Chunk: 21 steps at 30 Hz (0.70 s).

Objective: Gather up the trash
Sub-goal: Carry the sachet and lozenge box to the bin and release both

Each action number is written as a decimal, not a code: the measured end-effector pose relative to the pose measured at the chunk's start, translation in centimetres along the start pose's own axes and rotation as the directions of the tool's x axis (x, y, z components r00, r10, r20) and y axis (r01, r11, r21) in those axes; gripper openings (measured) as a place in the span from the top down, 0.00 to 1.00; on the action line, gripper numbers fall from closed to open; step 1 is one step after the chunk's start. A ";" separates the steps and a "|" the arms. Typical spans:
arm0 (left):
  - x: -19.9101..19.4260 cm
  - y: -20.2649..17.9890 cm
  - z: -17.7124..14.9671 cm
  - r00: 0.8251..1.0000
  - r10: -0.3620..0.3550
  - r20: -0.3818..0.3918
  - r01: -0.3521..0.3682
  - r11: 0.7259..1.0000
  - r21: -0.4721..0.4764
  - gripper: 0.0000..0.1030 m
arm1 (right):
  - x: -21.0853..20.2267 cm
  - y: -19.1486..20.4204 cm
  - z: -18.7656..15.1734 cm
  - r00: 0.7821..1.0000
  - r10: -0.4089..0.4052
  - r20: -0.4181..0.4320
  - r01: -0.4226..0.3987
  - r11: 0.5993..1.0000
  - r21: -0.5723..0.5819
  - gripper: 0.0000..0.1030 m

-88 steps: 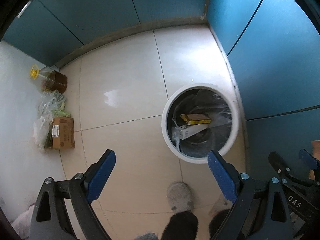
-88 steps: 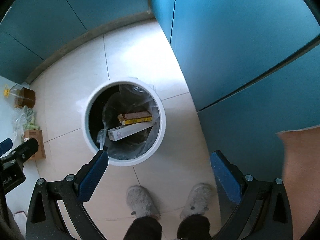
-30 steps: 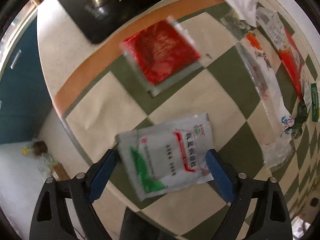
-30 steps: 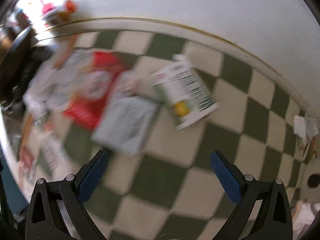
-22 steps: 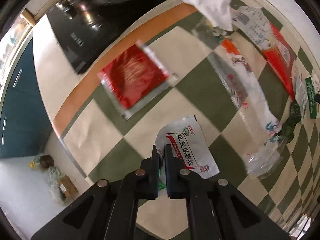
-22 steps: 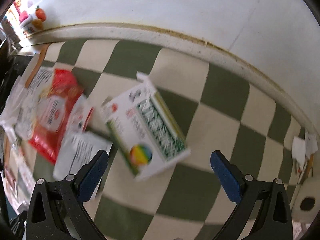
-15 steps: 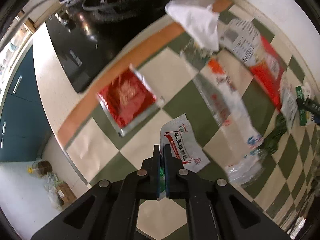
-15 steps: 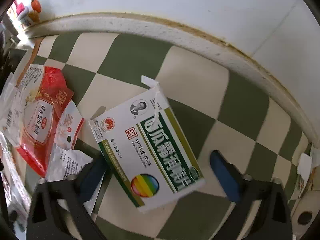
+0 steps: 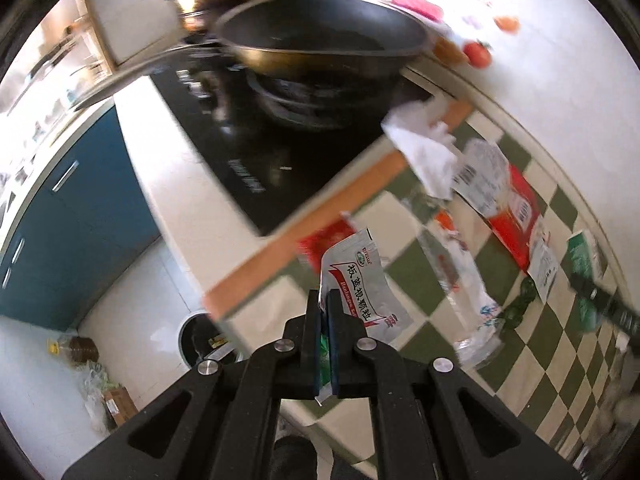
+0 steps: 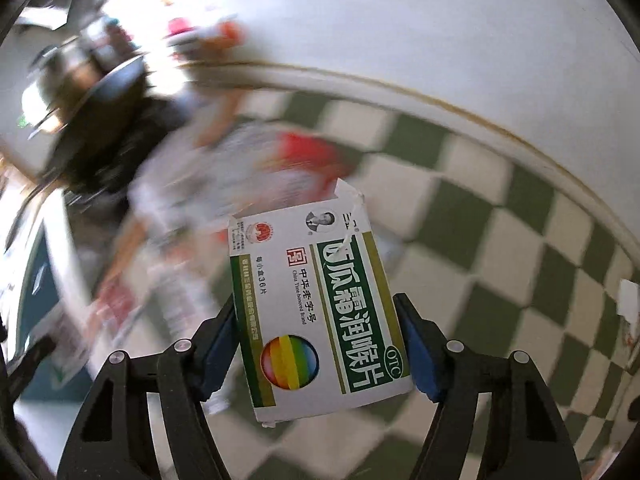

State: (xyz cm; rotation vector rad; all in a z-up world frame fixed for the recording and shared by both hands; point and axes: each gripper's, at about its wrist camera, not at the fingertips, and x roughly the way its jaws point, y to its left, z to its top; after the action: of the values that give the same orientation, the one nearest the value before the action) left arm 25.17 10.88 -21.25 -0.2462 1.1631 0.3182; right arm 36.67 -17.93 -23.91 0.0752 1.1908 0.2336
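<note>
The left gripper (image 9: 324, 312) is pinched tight on the corner of a thin white packet (image 9: 360, 284). The right gripper (image 10: 320, 344) hugs a white & green medicine box (image 10: 320, 312) w/ its blue pads on both long sides; its jaws have just been closing on the box, and the box is between them. Both things are up off the checkered cloth (image 9: 532, 364).

To do this step well: keep both grips firm, bc the packet hangs by one corner and can slip. Don't swing fast. Carry both to the white bin (image 9: 196, 338) on the floor, down past the counter edge (image 9: 304, 232). Get each thing right over the bin hole, then let go.

Both grippers point steeply down, tipped a bit fwd. The left one is over the counter's front edge, w/ the bin low and to its left.

Farther off, more trash lies on the cloth: a red packet (image 9: 516, 216), a clear wrapper (image 9: 464, 280), a white tissue (image 9: 424, 152). Behind that sit the black stove top (image 9: 260, 152) & a big pan (image 9: 320, 44).
</note>
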 end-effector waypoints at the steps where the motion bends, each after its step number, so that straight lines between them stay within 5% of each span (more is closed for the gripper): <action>1: -0.6 1.8 -0.4 1.000 0.009 0.010 -0.009 1.000 -0.023 0.99 | 0.2 2.8 -0.6 0.999 0.041 -0.011 -0.041 0.999 -0.032 0.28; 12: -1.1 19.9 -6.1 0.996 0.091 -0.019 -0.092 0.960 -0.266 1.00 | 5.8 28.0 -9.5 0.962 0.214 -0.172 -0.261 0.909 -0.325 0.30; 16: 3.3 28.4 -10.0 0.991 0.087 -0.099 -0.118 0.919 -0.376 1.00 | 9.7 34.6 -15.3 0.946 0.208 -0.249 -0.295 0.871 -0.392 0.30; 21: 12.3 36.0 -14.7 0.975 0.064 -0.213 -0.157 0.878 -0.453 1.00 | 20.2 40.8 -22.8 0.938 0.124 -0.325 -0.268 0.853 -0.448 0.31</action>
State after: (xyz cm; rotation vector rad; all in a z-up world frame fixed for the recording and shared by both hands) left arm 3.68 40.54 -39.13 -0.6484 1.2826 0.6925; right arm 16.85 24.69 -43.40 -0.2907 1.3799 0.7453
